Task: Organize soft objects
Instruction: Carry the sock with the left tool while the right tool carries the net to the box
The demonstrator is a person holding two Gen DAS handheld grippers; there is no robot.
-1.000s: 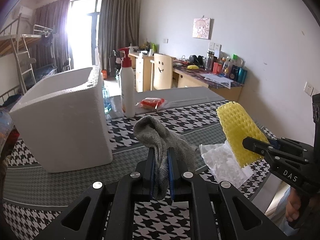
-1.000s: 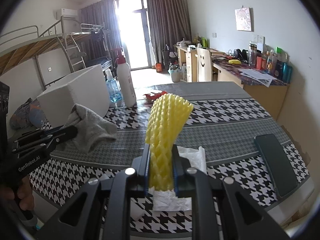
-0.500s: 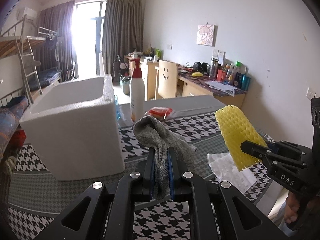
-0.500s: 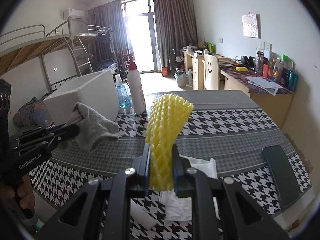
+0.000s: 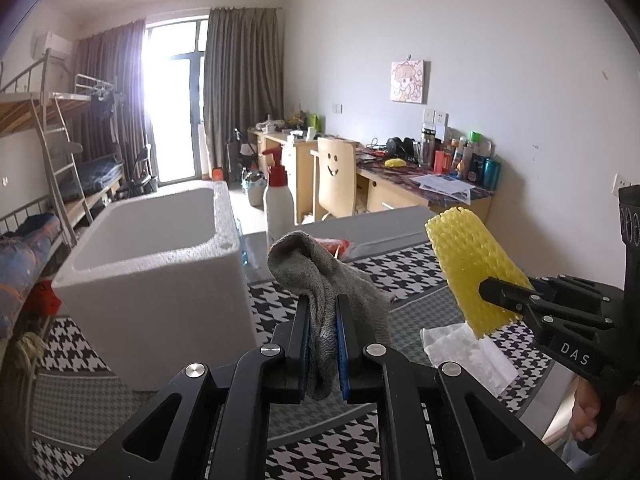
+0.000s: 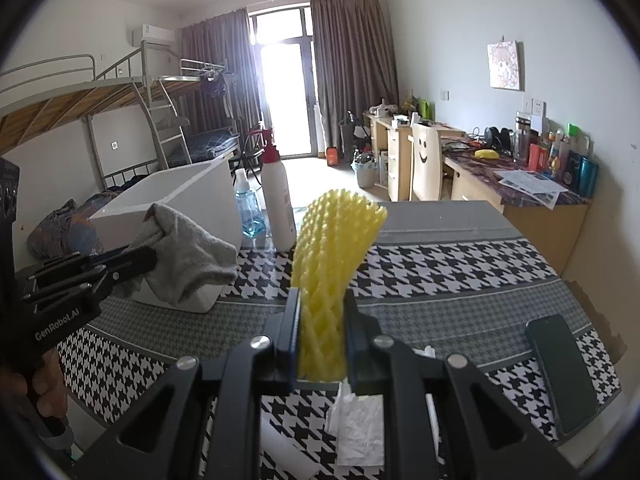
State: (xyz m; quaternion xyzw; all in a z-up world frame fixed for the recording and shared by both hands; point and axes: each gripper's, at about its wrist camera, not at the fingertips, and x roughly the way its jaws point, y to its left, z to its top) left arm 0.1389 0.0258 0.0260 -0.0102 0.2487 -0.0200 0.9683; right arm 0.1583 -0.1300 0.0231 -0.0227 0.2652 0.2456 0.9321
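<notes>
both hands have come up a little since the earlier frame, so the white foam box [image 5: 160, 276] now shows more of its hollow inside and sits lower in the left wrist view. left gripper [image 5: 323, 344] is pinched on a grey cloth [image 5: 320, 276], the blue pads pressing its middle fold while the loose ends flop over to either side. right gripper [image 6: 322, 336] is clamped on a yellow foam net sleeve [image 6: 332, 240] near its lower end, most of the sleeve standing up above the jaws. both things hang in the air over the houndstooth tablecloth [image 6: 440, 264], the cloth nearer the box, the sleeve over a crumpled white tissue [image 5: 468, 352].

cloth looks light and limp; it will sag and trail, so a bunched grip at the middle, as here, seems safest. sleeve looks very light and springy, squashing easily; it holds its shape when held low but could spring free if the pinch loosens. neither looks fragile or slippery.

likely next is carrying both over the open box, watching the white pump bottle [image 6: 276, 204] just beyond it.
</notes>
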